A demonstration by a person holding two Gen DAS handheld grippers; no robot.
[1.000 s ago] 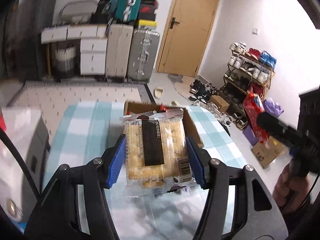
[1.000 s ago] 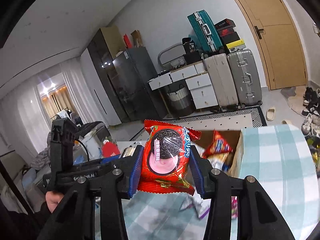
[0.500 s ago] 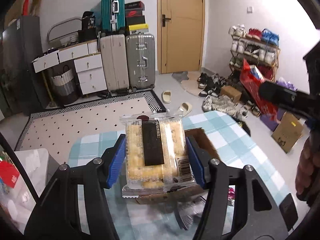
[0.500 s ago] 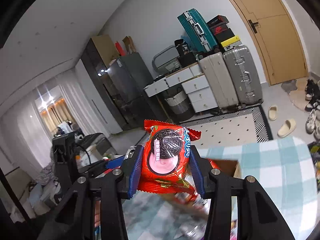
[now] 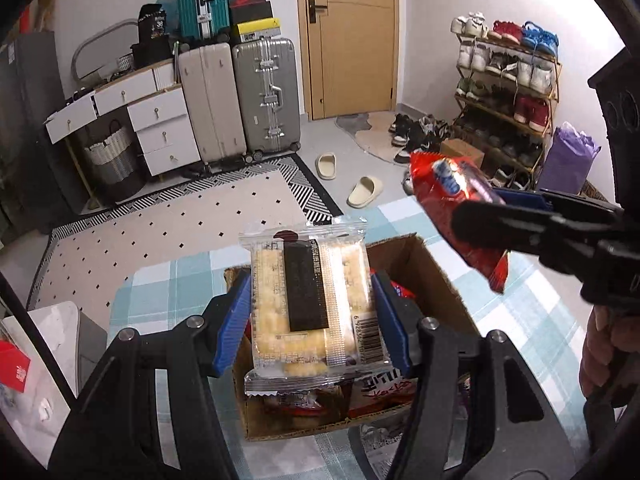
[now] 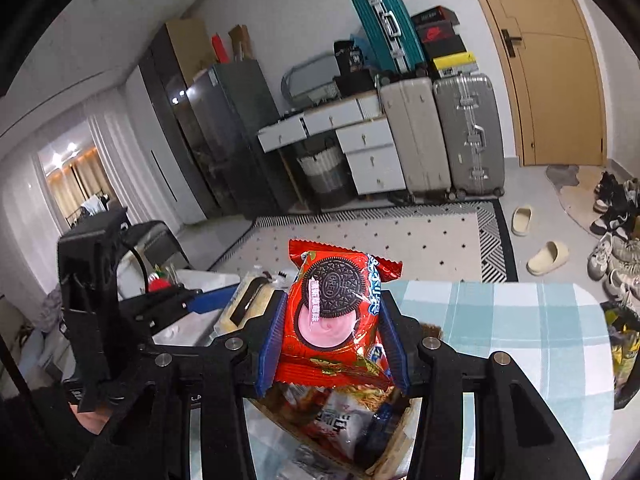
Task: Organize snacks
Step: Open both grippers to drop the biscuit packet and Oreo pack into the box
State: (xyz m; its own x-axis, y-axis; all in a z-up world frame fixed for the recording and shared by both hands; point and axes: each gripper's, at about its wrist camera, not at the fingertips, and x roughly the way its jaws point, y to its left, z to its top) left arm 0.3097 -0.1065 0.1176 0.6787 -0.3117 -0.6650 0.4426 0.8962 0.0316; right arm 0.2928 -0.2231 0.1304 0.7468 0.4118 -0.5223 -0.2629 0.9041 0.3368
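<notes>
Holding a clear plastic pack of pale yellow crackers with a black label strip, our left gripper presses its blue pads against both long sides; the pack stands upright above the open brown cardboard box. A barcode shows on the pack's lower right corner, but the white print on the black strip is too small for us to read. Our right gripper is clamped on a red foil snack packet picturing a dark sandwich biscuit embossed "OREO" over pink cream, with blue lettering down its right edge that we cannot make out. This packet also hangs over the box, to the right of the cracker pack and apart from it. Inside the box lie more wrapped snacks, one with bold black characters on white. The box sits on a table covered in a teal-and-white checked cloth. Beyond, a black shoebox with a red swoosh logo rests above two upright suitcases.
</notes>
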